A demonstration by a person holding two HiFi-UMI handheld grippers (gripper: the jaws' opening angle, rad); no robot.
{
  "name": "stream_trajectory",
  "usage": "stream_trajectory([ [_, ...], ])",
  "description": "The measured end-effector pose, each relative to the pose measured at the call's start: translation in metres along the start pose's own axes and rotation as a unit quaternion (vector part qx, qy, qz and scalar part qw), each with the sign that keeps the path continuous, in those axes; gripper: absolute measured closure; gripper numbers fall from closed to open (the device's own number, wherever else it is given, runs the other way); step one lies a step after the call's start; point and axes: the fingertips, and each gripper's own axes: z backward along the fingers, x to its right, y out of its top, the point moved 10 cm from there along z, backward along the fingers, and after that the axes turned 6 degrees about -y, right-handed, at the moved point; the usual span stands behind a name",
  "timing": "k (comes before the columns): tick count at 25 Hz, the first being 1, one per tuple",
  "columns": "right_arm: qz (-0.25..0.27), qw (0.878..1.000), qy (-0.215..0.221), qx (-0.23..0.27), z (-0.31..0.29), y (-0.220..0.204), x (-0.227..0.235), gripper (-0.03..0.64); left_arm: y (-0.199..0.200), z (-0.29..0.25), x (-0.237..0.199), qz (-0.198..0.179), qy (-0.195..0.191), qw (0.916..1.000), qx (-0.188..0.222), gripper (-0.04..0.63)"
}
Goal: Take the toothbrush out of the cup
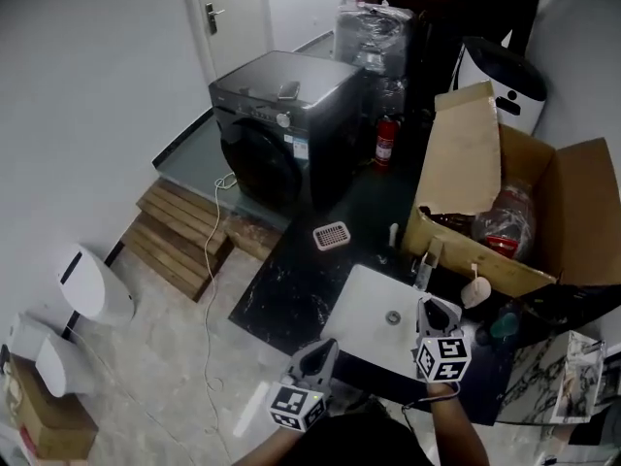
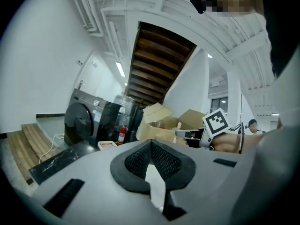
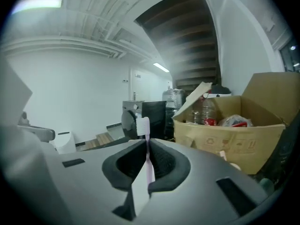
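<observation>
Our right tool was clamped on the toothbrush, which stood upright between the jaws with its bristles clear above the tips. By the head view it was held above the near right corner of the sink, so we judged it already out of the cup. We could not make out the cup with any certainty. Our left tool was closed on nothing and held low by the near edge of the surface. The risk we saw lay in the grip: the pads held only a thin, smooth handle. A quick swing or a slackened squeeze could have let it pivot or slide down. It might then have dropped into the sink or past the near edge to the floor. The box crowded the right edge, and a careless sweep that way could have knocked the bristle end and twisted the toothbrush loose.
</observation>
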Motion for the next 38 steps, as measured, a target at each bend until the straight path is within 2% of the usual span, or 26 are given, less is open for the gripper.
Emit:
stream_trajectory([
  [6, 0.007, 0.997, 0.076, -0.012, -0.037, -0.007, -0.094, 0.583, -0.001, 0.057, -0.046, 0.005, 0.05, 0.9986, 0.016, 0.572],
  [12, -0.006, 0.988, 0.143, -0.052, -0.079, -0.032, -0.177, 0.583, -0.007, 0.103, -0.093, 0.024, 0.096, 0.9946, 0.031, 0.572],
  [19, 0.037, 0.973, 0.193, -0.122, -0.118, -0.068, -0.241, 0.583, 0.0, 0.139, -0.12, 0.035, 0.132, 0.9891, 0.056, 0.571],
  [22, 0.016, 0.967, 0.199, -0.16, -0.136, -0.083, -0.255, 0.583, 0.003, 0.149, -0.129, 0.04, 0.139, 0.9873, 0.065, 0.572],
  [27, -0.065, 0.955, 0.199, -0.212, -0.159, -0.105, -0.267, 0.581, -0.004, 0.162, -0.135, 0.06, 0.143, 0.9861, 0.058, 0.572],
  [31, -0.11, 0.949, 0.176, -0.238, -0.18, -0.121, -0.27, 0.581, -0.006, 0.17, -0.143, 0.068, 0.15, 0.9847, 0.056, 0.572],
  [34, -0.152, 0.94, 0.156, -0.264, -0.194, -0.139, -0.274, 0.581, -0.009, 0.175, -0.146, 0.079, 0.155, 0.9832, 0.054, 0.572],
  [38, -0.157, 0.939, 0.139, -0.274, -0.202, -0.157, -0.278, 0.58, -0.015, 0.176, -0.143, 0.089, 0.149, 0.9838, 0.044, 0.572],
])
